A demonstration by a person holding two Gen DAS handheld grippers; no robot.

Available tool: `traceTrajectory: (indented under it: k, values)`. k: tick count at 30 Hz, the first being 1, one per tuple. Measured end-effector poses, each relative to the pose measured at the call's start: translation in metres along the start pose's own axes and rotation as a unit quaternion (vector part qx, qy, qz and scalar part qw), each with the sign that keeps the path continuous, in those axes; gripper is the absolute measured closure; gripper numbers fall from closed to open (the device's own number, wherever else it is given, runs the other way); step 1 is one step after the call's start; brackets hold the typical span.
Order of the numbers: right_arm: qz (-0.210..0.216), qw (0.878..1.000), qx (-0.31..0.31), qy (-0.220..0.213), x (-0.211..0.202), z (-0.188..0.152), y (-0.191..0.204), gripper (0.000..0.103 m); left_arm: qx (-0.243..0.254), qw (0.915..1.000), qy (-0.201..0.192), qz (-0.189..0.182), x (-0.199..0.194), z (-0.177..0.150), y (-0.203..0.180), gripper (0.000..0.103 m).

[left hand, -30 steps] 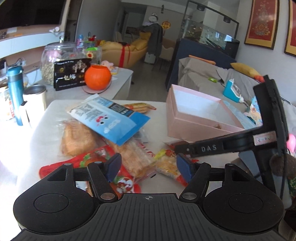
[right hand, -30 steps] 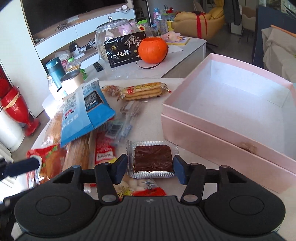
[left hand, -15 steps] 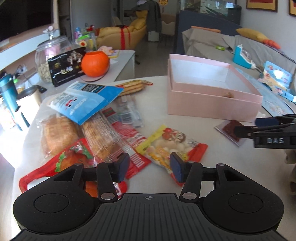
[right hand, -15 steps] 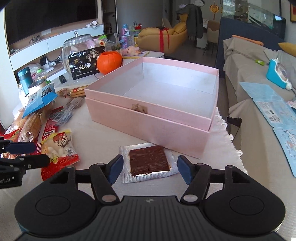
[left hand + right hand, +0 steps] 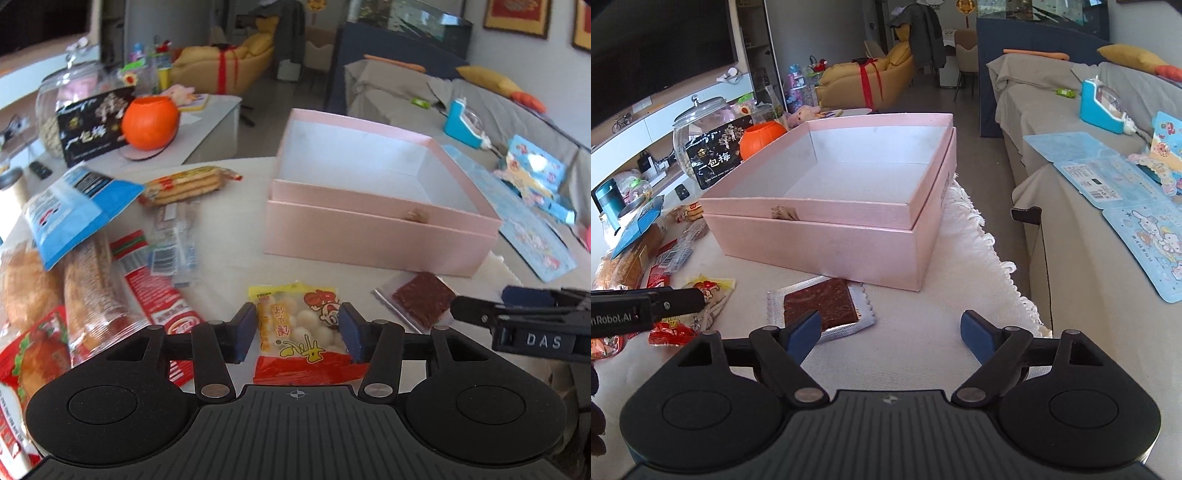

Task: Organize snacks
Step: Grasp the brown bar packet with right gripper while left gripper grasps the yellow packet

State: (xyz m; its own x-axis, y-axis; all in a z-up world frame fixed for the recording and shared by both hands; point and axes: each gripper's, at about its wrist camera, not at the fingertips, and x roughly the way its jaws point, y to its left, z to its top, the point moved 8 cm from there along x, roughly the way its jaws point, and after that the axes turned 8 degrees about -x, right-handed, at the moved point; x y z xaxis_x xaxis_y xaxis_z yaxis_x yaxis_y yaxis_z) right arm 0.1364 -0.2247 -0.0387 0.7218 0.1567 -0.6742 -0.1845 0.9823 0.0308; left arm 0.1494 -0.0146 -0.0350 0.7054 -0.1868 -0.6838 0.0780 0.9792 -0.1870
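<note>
An empty pink box [image 5: 373, 229] stands on the white table; it also shows in the right wrist view [image 5: 827, 236]. My left gripper [image 5: 298, 334] is open, its pads on either side of a yellow and red candy bag [image 5: 299, 328] lying on the table. My right gripper [image 5: 891, 332] is open wide and empty; a brown snack in a clear foil packet [image 5: 822, 302] lies just ahead of its left finger, in front of the box. The same packet shows in the left wrist view [image 5: 421, 299].
Several snack packs lie at the left: a blue bag [image 5: 74, 206], biscuits [image 5: 188, 184], bread packs [image 5: 85, 288], red packs [image 5: 155, 291]. An orange pumpkin pot [image 5: 149, 123] and a glass jar [image 5: 698, 136] stand behind. A grey sofa [image 5: 1089, 206] is at the right.
My left gripper moved forward and now straddles the candy bag. My right gripper opened wider and shifted right, so the brown snack packet now lies off its left finger.
</note>
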Motion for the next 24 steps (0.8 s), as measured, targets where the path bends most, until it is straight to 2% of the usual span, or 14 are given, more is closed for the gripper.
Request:
traceTrajectory:
  k: [3,6,8,10,18,24]
  values:
    - [0.000,1.000,0.002,0.000,0.000,0.000,0.000,0.018,0.042,0.9989,-0.015,0.013,-0.004,-0.004,-0.007,0.046]
    - [-0.009,1.000,-0.013,0.002,0.002,-0.001,0.005,0.017,0.054,0.9973,-0.026,0.044,-0.004,-0.001,-0.001,0.044]
    - [-0.017,1.000,-0.026,0.003,0.002,-0.002,0.009,0.016,0.042,0.9986,-0.012,0.029,-0.003,0.000,-0.003,0.047]
    - [-0.021,0.999,-0.032,0.002,0.002,-0.003,0.011,0.016,0.042,0.9991,0.002,0.008,0.000,0.000,-0.009,0.046]
    - [-0.019,1.000,0.009,-0.003,0.000,-0.003,-0.005,0.016,0.081,0.9963,-0.018,0.025,-0.006,-0.002,-0.020,0.047]
    - [-0.025,0.999,0.020,-0.008,-0.002,-0.002,-0.011,0.016,0.116,0.9930,0.001,0.022,0.000,-0.013,-0.036,0.044]
